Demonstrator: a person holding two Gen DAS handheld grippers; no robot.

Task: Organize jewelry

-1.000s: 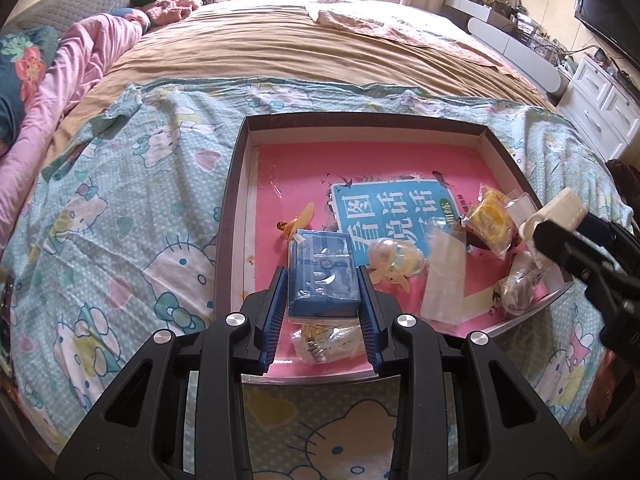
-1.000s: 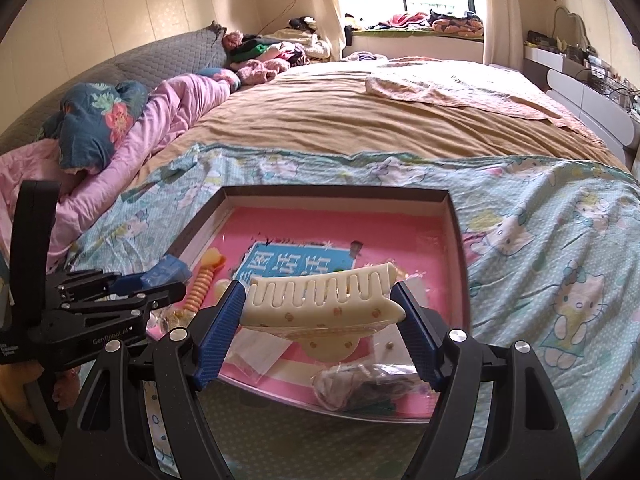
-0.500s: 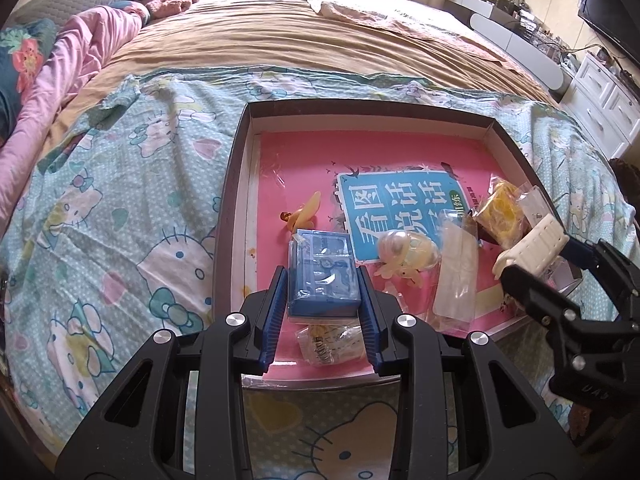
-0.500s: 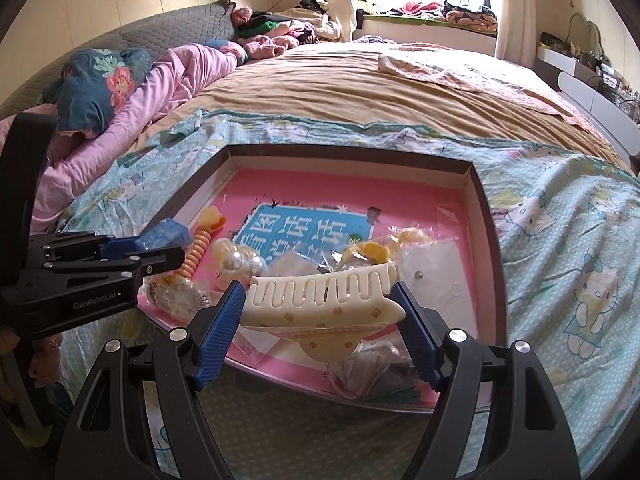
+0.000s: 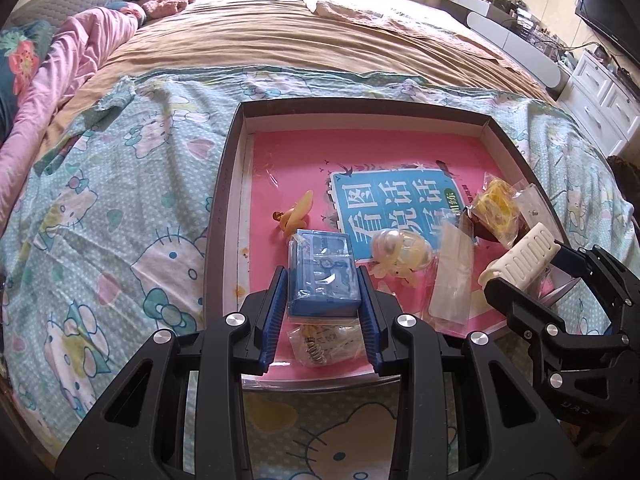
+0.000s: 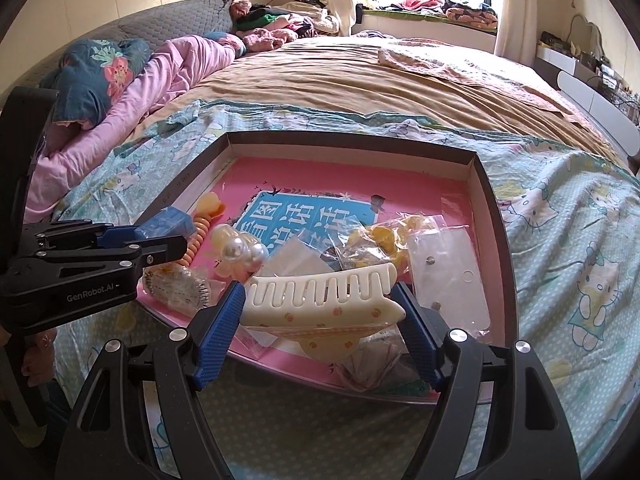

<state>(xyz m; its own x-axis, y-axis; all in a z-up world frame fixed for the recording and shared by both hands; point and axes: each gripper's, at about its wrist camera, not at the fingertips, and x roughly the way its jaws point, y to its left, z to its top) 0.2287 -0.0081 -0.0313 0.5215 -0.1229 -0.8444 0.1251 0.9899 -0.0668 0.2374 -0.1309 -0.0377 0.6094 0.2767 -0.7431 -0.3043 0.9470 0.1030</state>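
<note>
1. Two tongs, both full: my left gripper (image 5: 323,280) is clamped on a small blue box (image 5: 322,273), its blue pads pressed against the box's two sides
2. My right gripper (image 6: 320,304) is closed on a cream hair claw (image 6: 322,300), held crosswise between the pads with its teeth pointing up
3. Both loads hang over the near edge of the shallow dark-rimmed tray (image 5: 224,184), which lies on a Hello Kitty sheet (image 5: 120,216) on the bed
4. In the tray, on its pink floor, a blue printed card (image 5: 394,208) lies near the middle; a yellow duck-shaped clip (image 5: 296,216) sits just left of it
5. A pearl hair piece (image 6: 240,252) rests at the card's near edge, between my two grippers
6. A bag of yellow bits (image 6: 380,240) and a flat clear packet (image 6: 448,272) lie on the right side, just beyond the claw
7. Under the blue box, a small clear bag with a metal spring-like piece (image 5: 324,342) lies at the tray's near edge
</note>
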